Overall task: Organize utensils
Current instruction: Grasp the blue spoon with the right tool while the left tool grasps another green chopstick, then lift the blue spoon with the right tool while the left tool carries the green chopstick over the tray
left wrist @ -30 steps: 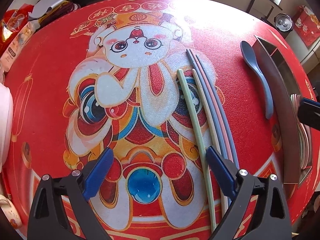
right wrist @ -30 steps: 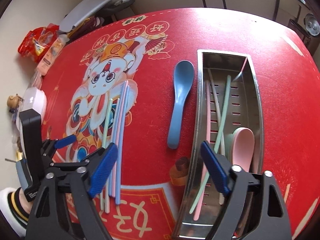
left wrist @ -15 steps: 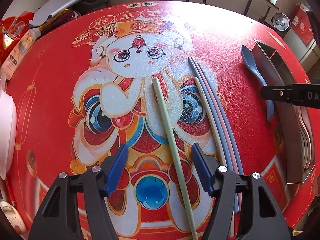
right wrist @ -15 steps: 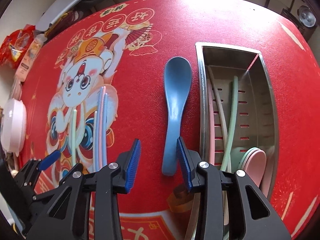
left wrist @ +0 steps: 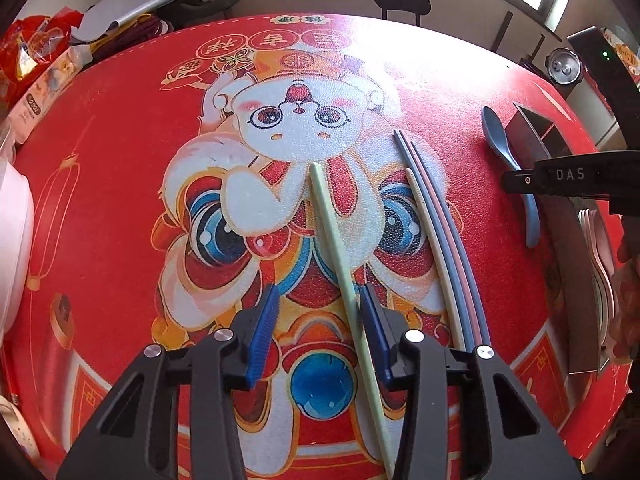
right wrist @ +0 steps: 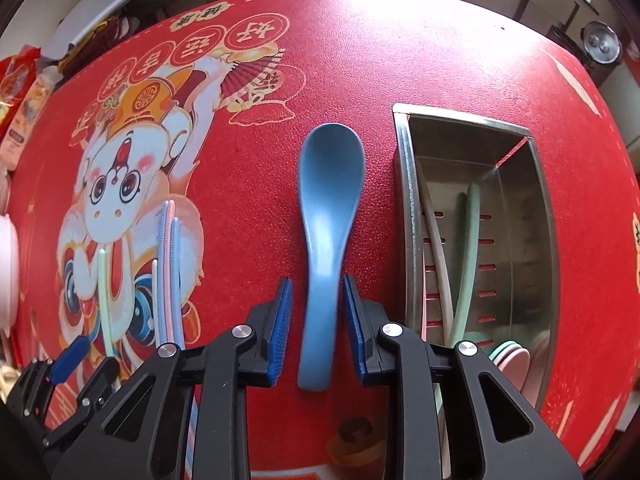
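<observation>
Left gripper (left wrist: 318, 326) is straddling the green chopstick (left wrist: 340, 264), part open, gripping nothing. Right gripper (right wrist: 317, 320) is straddling the blue spoon (right wrist: 326, 240) handle, narrowly open, not clamped.

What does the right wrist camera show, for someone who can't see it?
The right gripper, open, straddles the handle of a blue spoon lying on a red mat. A metal tray on the right holds chopsticks.

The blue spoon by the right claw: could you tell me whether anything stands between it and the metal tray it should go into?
Nothing visible does. The blue spoon lies on the red mat, its handle between the open fingers of the right claw. The metal tray sits just to its right, with only bare mat between; only the tray's wall has to be cleared.
</observation>
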Demonstrator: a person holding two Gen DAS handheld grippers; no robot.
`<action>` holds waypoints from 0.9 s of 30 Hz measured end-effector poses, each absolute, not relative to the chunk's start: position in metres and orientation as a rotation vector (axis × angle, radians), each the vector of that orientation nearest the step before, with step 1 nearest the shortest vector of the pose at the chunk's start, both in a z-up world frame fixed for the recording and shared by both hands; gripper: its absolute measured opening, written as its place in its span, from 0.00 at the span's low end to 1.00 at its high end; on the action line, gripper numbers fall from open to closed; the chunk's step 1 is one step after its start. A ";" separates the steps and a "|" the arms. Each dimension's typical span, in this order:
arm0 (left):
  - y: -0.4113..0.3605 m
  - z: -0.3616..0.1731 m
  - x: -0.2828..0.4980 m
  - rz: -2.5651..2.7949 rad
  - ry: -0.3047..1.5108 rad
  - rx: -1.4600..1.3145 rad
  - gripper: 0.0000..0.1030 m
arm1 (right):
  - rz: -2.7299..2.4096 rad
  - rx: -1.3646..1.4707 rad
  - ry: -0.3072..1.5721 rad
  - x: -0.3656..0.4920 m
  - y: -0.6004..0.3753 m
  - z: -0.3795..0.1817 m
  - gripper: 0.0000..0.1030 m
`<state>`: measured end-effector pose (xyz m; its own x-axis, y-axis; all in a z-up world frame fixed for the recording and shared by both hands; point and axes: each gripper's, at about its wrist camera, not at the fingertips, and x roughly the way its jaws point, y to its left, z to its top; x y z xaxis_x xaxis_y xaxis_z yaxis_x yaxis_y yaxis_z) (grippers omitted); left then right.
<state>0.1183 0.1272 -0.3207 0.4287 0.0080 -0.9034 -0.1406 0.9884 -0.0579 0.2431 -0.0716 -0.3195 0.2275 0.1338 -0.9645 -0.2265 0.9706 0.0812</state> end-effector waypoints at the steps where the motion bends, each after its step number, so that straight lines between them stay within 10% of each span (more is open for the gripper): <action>1: 0.127 -0.321 0.118 0.091 1.123 -0.133 0.39 | 0.250 -0.087 1.318 0.244 -0.071 -0.321 0.18; 27: 0.127 -0.320 0.109 0.041 1.134 -0.210 0.17 | 0.439 -0.090 1.334 0.188 -0.069 -0.324 0.14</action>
<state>0.1087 0.1269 -0.3203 0.4247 -0.0734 -0.9023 -0.1390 0.9796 -0.1451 0.1885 -0.0688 -0.3238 0.1666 0.2572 -0.9519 -0.3584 0.9151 0.1846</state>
